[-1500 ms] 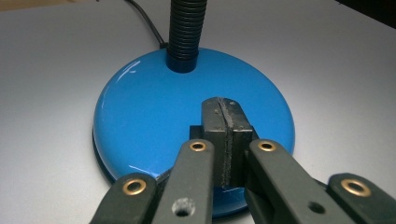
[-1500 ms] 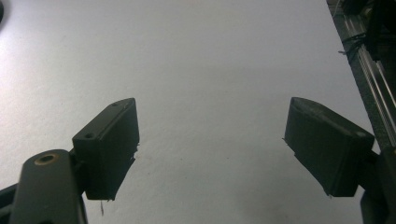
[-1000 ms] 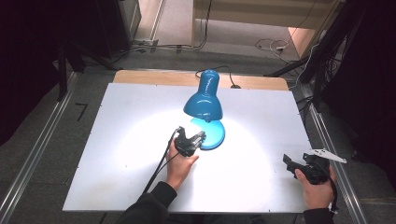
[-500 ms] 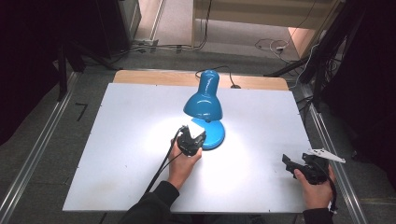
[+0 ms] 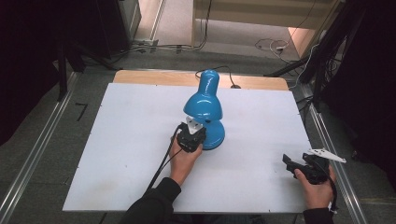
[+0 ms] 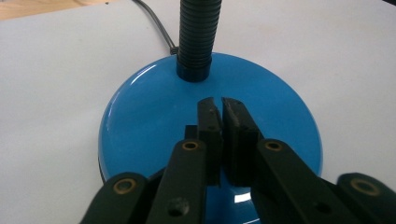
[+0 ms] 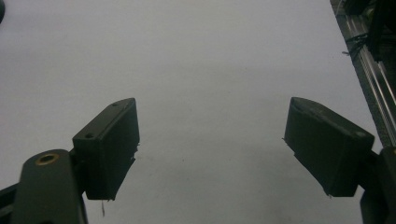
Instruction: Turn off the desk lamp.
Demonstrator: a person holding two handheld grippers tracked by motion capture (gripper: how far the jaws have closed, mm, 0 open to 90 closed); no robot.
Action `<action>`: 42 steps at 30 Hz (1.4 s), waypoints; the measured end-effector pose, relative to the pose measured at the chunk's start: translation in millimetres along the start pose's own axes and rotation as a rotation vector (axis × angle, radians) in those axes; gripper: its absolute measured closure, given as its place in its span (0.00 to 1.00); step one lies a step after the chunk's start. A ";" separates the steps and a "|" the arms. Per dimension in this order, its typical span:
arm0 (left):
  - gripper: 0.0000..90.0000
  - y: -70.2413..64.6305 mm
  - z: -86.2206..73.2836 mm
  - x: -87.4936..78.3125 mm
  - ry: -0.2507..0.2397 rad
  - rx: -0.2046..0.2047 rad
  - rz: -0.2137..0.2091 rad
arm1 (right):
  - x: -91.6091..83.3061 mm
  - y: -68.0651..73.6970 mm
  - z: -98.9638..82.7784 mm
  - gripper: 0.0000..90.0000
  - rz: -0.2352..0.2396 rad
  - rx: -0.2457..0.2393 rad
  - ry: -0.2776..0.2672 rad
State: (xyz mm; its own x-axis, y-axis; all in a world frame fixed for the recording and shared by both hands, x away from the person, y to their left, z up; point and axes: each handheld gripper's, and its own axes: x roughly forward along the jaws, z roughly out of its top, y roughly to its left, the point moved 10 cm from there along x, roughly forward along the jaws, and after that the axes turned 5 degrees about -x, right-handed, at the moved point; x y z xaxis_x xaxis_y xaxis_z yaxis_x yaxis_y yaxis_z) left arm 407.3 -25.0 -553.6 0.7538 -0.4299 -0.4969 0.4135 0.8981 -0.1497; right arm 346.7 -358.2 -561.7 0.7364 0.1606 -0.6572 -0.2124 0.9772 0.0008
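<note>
On the white desk [image 5: 116,140], nothing is being handled at the far left, where bare surface is showing. Toward the middle, the left gripper [image 5: 190,138] is being held by the person's left hand [image 5: 183,161] against the near edge of the blue desk lamp [image 5: 205,109]. In the left gripper view its jaws are being kept nearly pressed together, with only a thin slit between them, over the lamp base [image 6: 140,121]; a small dark part, possibly a switch, is just visible beside the left jaw, though whether it is being touched cannot be told. The black flexible neck [image 6: 196,32] is rising from the base behind, and the cord [image 6: 156,23] is trailing away across the desk. The lamp appears unlit, so a switch press is judged likely, and whether it is done cannot be settled. At the right, the right gripper [image 5: 306,169] is being held idle near the desk edge, jaws spread wide over bare desk.
</note>
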 end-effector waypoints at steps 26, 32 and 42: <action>0.30 21.8 9.5 -21.4 -0.004 -0.030 0.034 | 0.4 0.0 -0.9 0.18 0.000 0.001 0.004; 0.29 25.4 10.7 -24.7 -0.007 -0.031 0.041 | 0.3 0.1 -1.0 0.18 0.001 0.001 0.004; 0.28 33.4 11.5 -31.6 -0.009 -0.038 0.044 | 0.2 0.4 -1.4 0.18 0.000 0.002 0.006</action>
State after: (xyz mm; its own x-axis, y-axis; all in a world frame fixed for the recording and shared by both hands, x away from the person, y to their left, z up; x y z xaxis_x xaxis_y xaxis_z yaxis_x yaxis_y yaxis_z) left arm 403.1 17.5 -533.1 0.7755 -0.3905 -0.4960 0.3602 0.9190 -0.1603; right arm 345.9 -358.0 -562.9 0.7324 0.1598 -0.6619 -0.2113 0.9774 0.0022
